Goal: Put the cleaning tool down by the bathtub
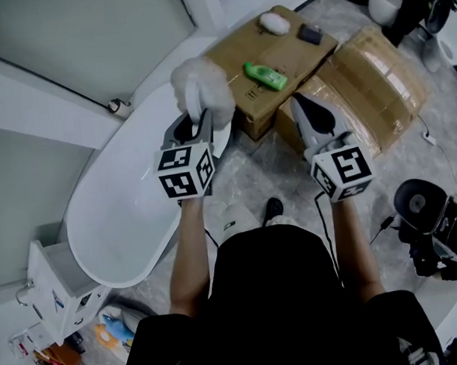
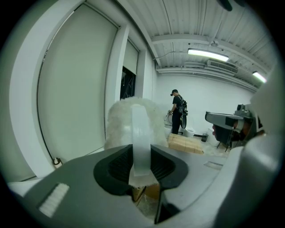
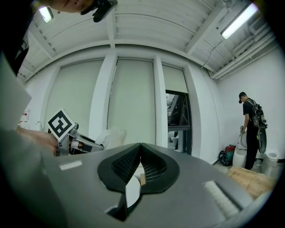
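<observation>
Holding the fluffy white cleaning tool point(image 1: 202, 86) by its translucent plastic handle, your left gripper point(image 1: 197, 121) is clamping the jaws on that handle from both sides. In the left gripper view the handle is standing upright between the black ribbed pads of the left gripper point(image 2: 141, 164), with the tool's woolly head point(image 2: 120, 124) rising above them. From your head view the tool is hanging in the air over the far, narrow end of the white oval bathtub point(image 1: 129, 216), close to the corner of the brown cardboard box point(image 1: 235, 56).

Your right gripper point(image 1: 301, 102) is pointing toward the same box, and it is carrying nothing. In the right gripper view its jaws point(image 3: 140, 160) are pressing together at the tips with nothing between the pads. That view is also catching your left gripper point(image 3: 67, 133) and the fluffy head point(image 3: 109, 136) off to the side.

A green plastic bottle point(image 1: 265, 75) is lying on top of the box. A flat cardboard package under clear wrap point(image 1: 377, 74) is lying just beside the box on the grey floor. A person in dark clothes point(image 3: 251, 129) is standing by the far wall.
</observation>
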Demonstrator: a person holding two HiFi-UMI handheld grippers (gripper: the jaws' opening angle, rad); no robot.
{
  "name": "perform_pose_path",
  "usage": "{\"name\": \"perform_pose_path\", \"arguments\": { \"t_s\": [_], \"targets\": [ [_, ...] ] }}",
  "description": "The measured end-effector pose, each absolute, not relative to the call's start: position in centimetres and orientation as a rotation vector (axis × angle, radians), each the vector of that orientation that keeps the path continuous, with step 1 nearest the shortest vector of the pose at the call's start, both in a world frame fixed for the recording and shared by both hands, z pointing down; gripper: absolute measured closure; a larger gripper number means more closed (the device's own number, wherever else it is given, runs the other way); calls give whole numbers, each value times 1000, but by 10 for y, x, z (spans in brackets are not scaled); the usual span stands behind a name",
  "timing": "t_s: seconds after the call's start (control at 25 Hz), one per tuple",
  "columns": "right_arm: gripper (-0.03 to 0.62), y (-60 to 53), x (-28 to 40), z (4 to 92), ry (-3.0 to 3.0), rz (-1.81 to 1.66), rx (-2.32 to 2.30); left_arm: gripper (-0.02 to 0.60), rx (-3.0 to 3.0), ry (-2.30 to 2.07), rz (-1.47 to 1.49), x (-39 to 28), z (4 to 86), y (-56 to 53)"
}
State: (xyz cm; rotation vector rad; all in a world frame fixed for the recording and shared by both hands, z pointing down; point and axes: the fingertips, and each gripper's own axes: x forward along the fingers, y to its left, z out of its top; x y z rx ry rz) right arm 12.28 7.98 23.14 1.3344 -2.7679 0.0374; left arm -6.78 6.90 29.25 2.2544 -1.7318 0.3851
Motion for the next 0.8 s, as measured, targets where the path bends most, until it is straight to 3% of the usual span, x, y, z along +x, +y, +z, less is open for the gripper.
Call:
{"name": "perform_pose_path", "arguments": {
  "t_s": [0.8],
  "targets": [
    [585,1,127,249,-2727,84,1338,488,2244,-1670,421,-58,315,-17]
  ]
}}
